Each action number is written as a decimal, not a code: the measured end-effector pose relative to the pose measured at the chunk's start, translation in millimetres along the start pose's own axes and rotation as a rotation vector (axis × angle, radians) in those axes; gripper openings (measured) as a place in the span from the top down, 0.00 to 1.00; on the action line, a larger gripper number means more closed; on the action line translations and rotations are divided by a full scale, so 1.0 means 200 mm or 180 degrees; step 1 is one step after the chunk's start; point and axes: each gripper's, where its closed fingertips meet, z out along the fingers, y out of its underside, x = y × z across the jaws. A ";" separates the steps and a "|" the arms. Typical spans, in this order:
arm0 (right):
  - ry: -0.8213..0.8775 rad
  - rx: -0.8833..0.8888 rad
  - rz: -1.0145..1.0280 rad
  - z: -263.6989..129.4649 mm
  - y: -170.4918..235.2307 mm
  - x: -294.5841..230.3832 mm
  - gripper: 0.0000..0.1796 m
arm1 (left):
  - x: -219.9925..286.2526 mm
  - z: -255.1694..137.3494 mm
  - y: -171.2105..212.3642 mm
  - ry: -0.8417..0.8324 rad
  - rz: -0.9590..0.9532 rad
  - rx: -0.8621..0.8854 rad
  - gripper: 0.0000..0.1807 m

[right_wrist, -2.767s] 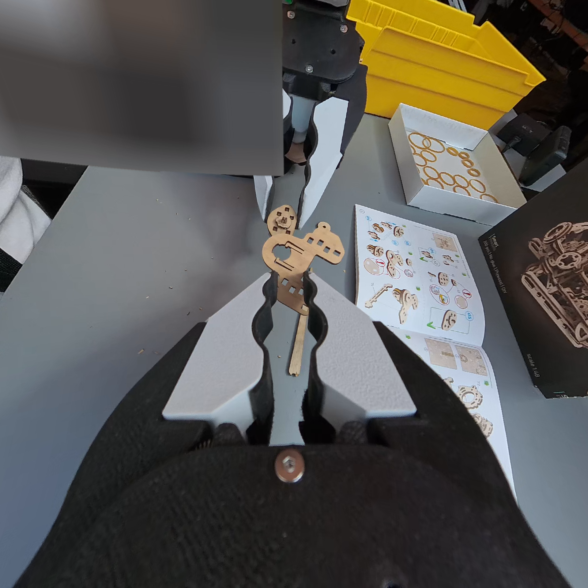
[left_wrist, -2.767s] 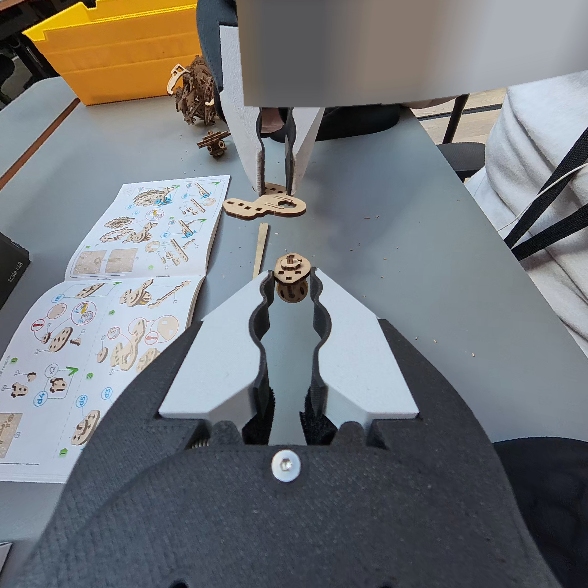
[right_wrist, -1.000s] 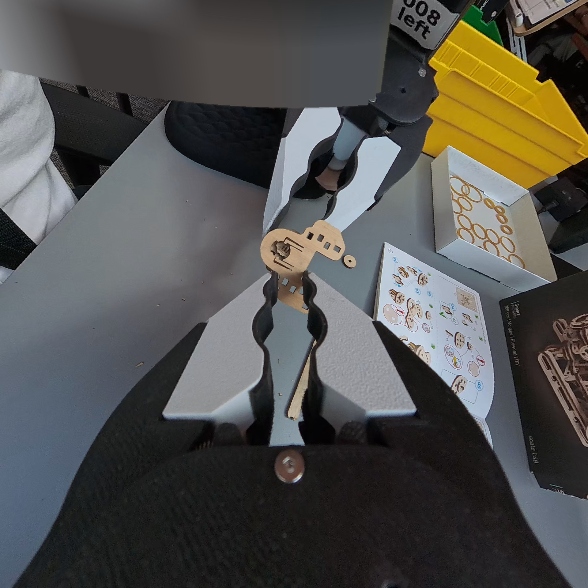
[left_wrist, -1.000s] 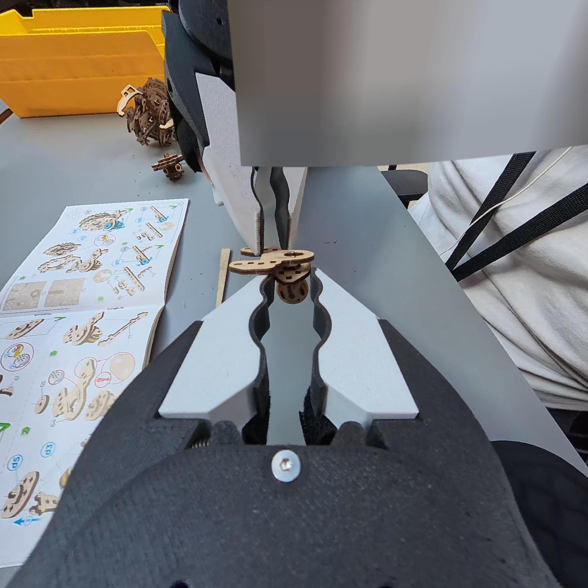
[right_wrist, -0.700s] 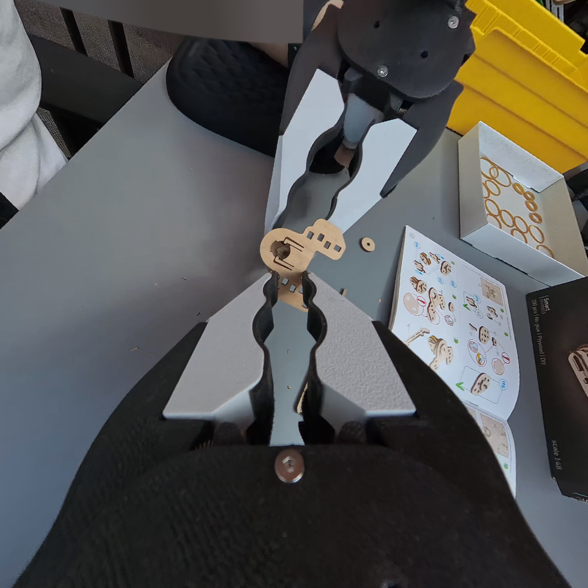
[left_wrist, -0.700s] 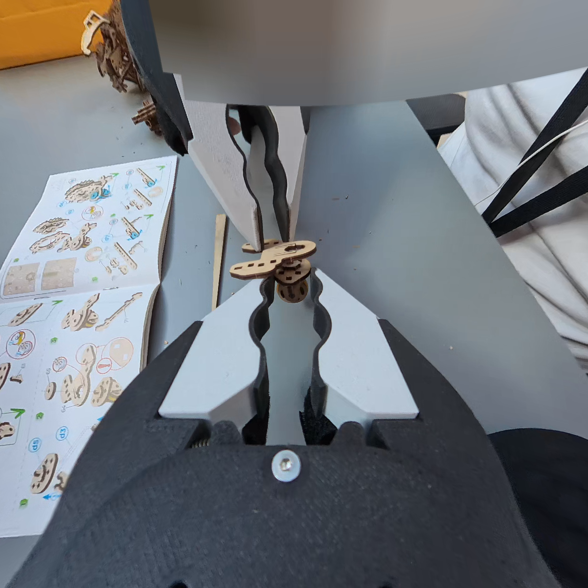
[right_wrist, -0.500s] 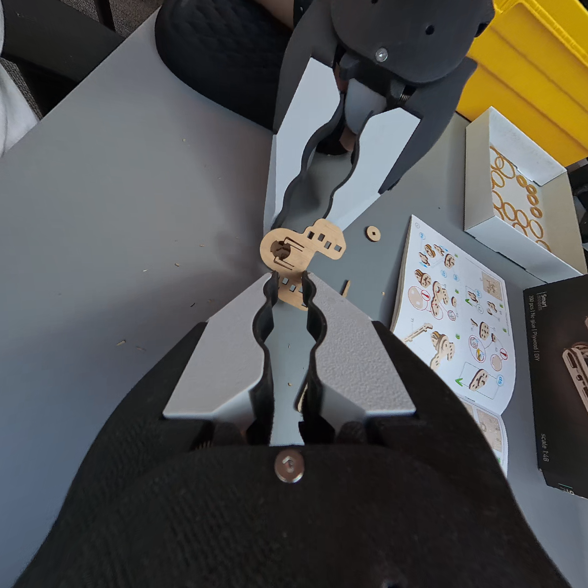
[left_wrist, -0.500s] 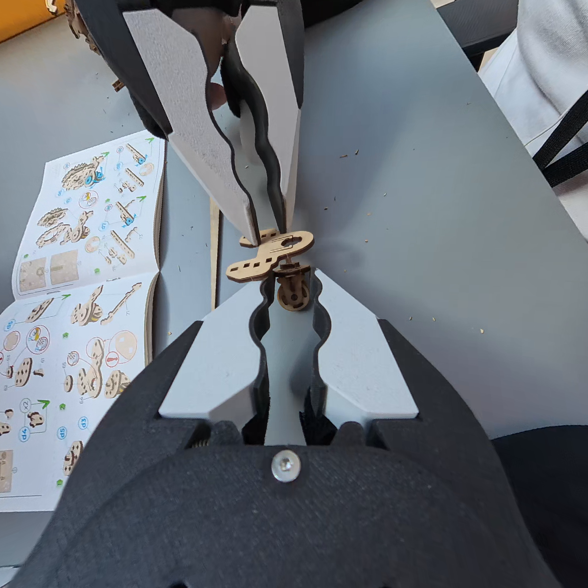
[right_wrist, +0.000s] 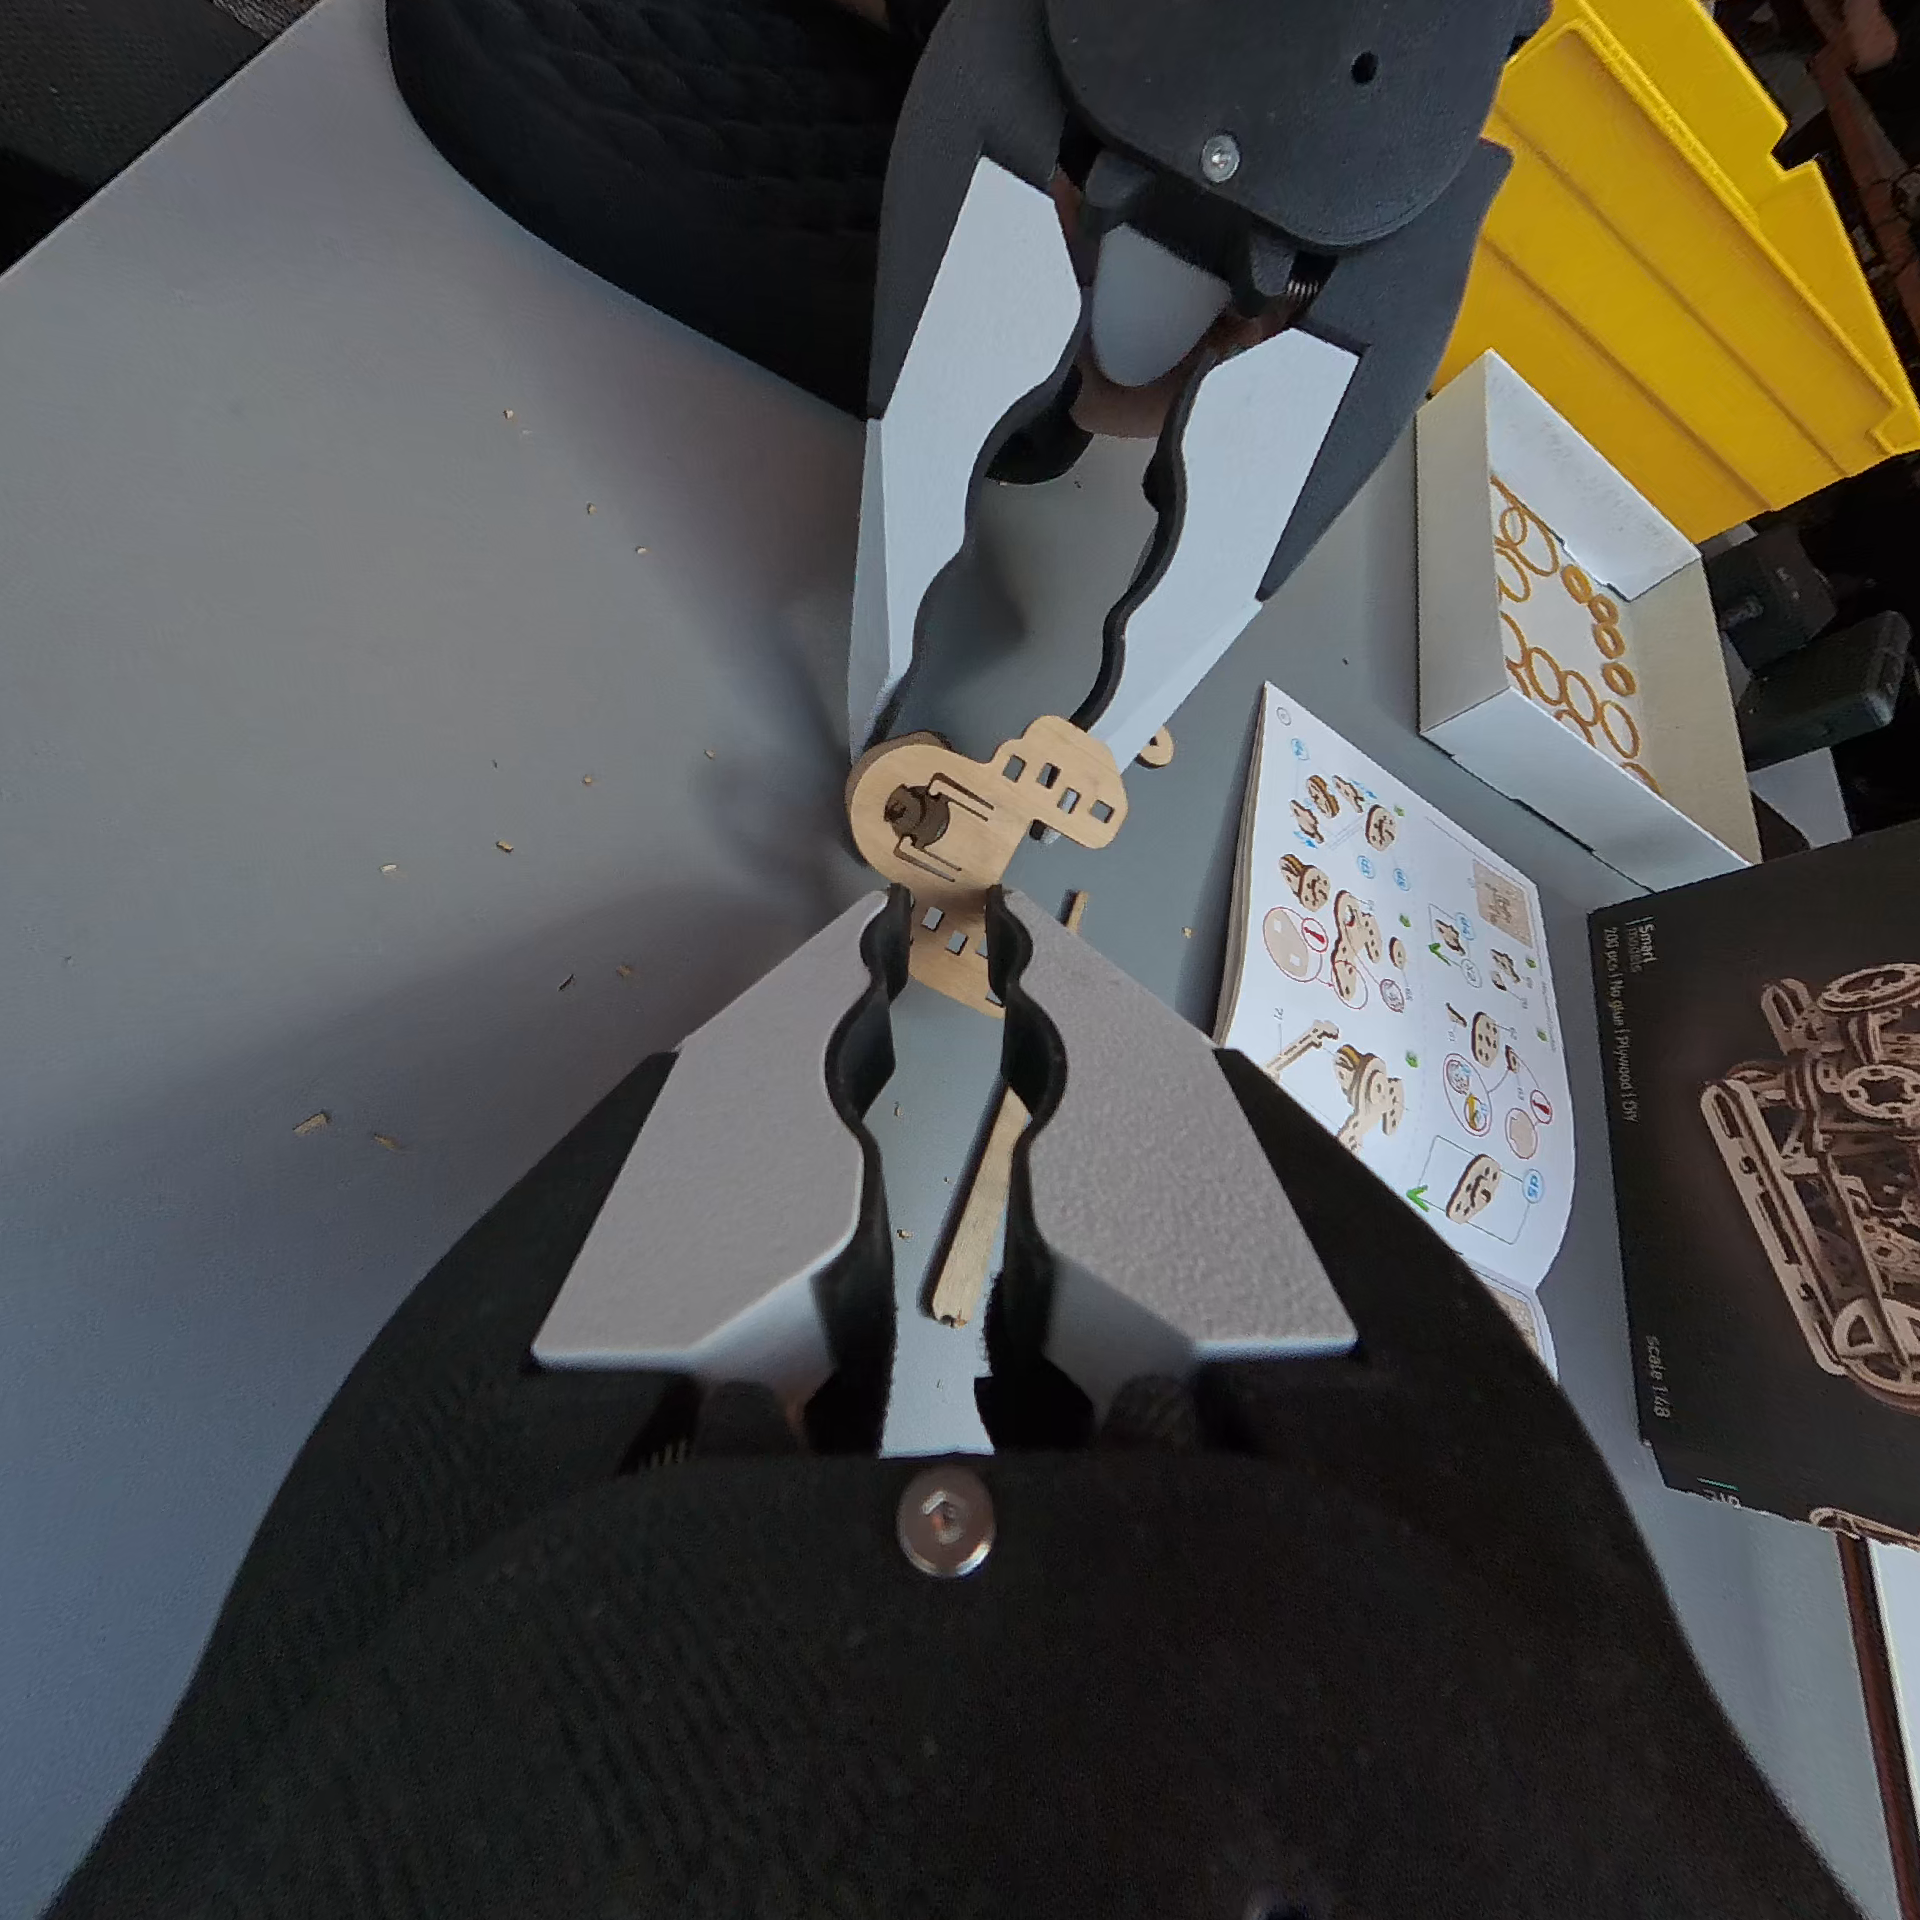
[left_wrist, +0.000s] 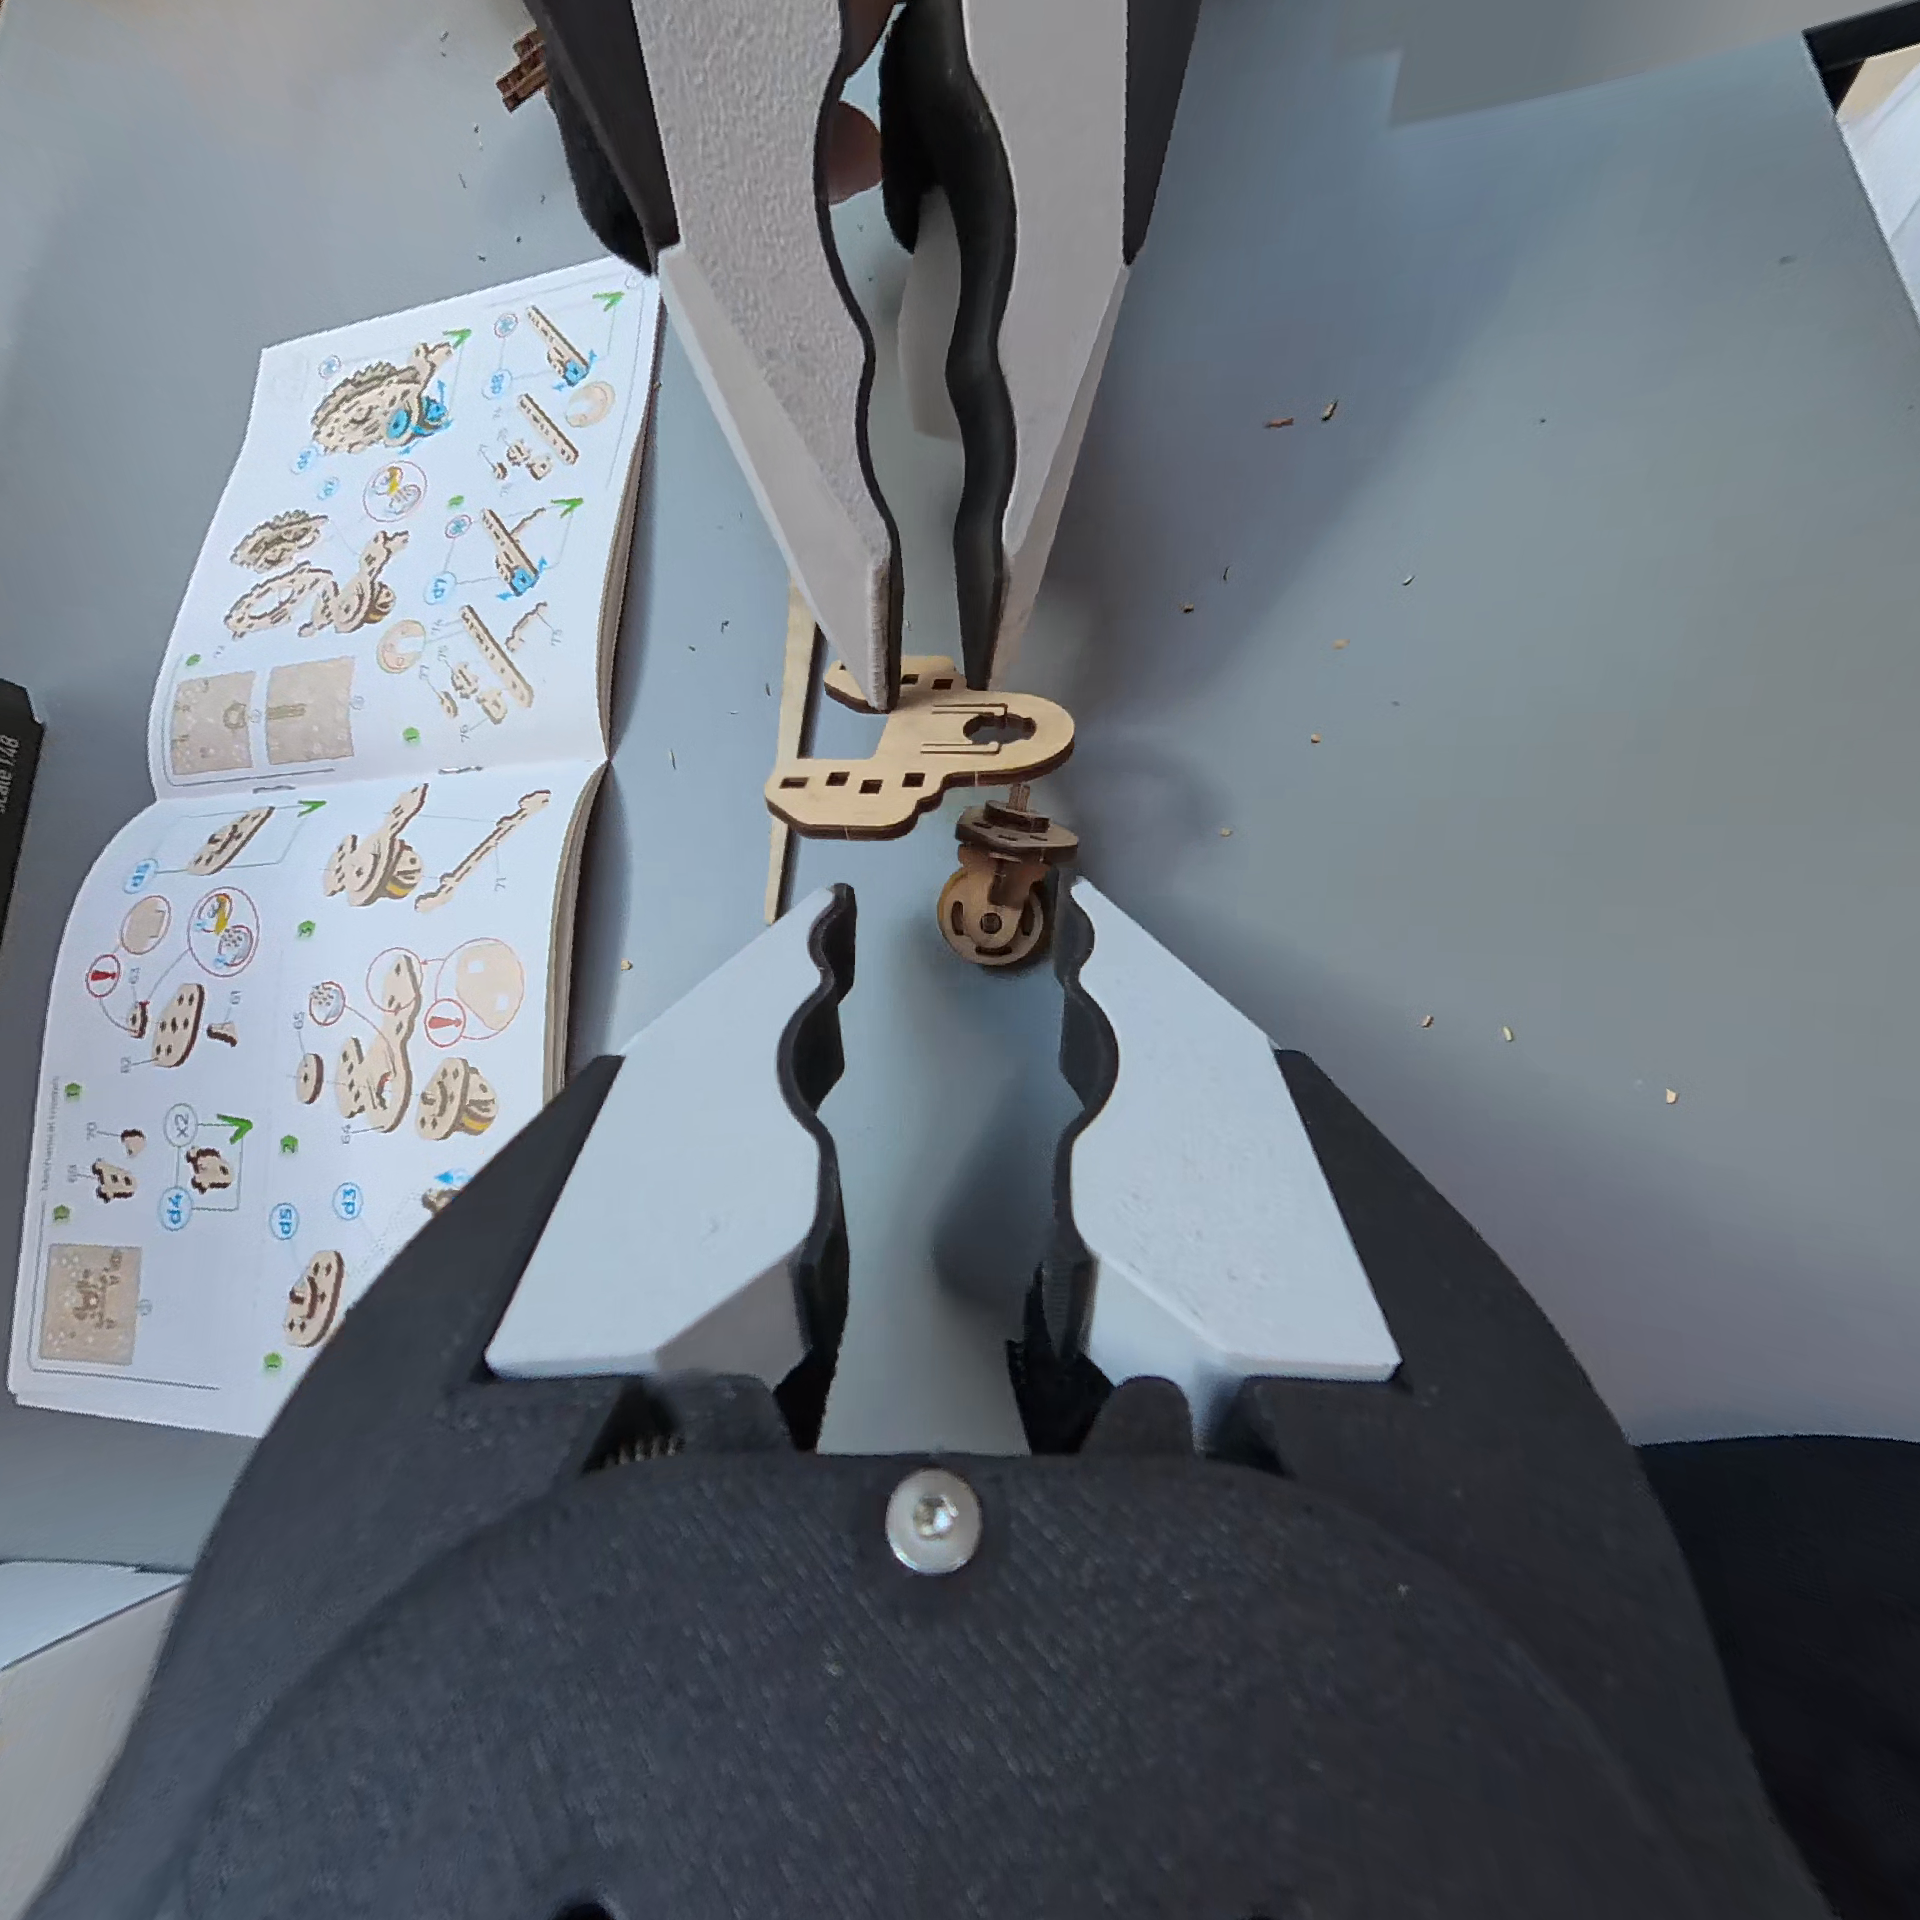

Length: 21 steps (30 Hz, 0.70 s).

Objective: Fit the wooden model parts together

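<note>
In the middle of the frame the right hand-held gripper (right_wrist: 943, 914) pinches the flat wooden plate (left_wrist: 920, 750), while the small wheel part (left_wrist: 995, 896) hangs just under its hole, beside the right fingertip of the wide-open left hand-held gripper (left_wrist: 951, 904).

Both views bright and evenly lit, daylight quality. Soft, diffuse shadows on the grey counter (left_wrist: 1455, 623) beneath the wooden parts. No harsh glare. Strong wide-angle distortion bends the counter edges. Centre sharp; the near black housings slightly soft.
</note>
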 end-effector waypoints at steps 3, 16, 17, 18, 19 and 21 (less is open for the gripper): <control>0.0034 0.0010 0.0039 -0.02 0.01 0.02 0.93 | 0.00 0.01 0.02 0.0038 -0.0181 -0.0133 0.75; 0.0030 0.0062 0.0170 -0.04 0.01 0.03 0.93 | 0.01 0.02 0.01 -0.0025 0.0259 -0.0011 0.89; 0.0043 0.0048 0.0183 -0.04 0.01 0.03 0.93 | 0.01 0.02 0.01 -0.0021 0.0241 -0.0020 0.89; 0.0059 0.0042 0.0188 -0.05 0.01 0.04 0.93 | 0.01 0.03 0.01 -0.0014 0.0193 -0.0031 0.89; 0.0076 0.0064 0.0179 -0.05 0.01 0.04 0.93 | 0.00 0.03 0.01 0.0006 0.0118 -0.0037 0.90; 0.0155 0.0108 0.0154 -0.07 -0.01 0.06 0.93 | -0.03 0.02 0.01 0.0010 -0.0134 -0.0039 0.90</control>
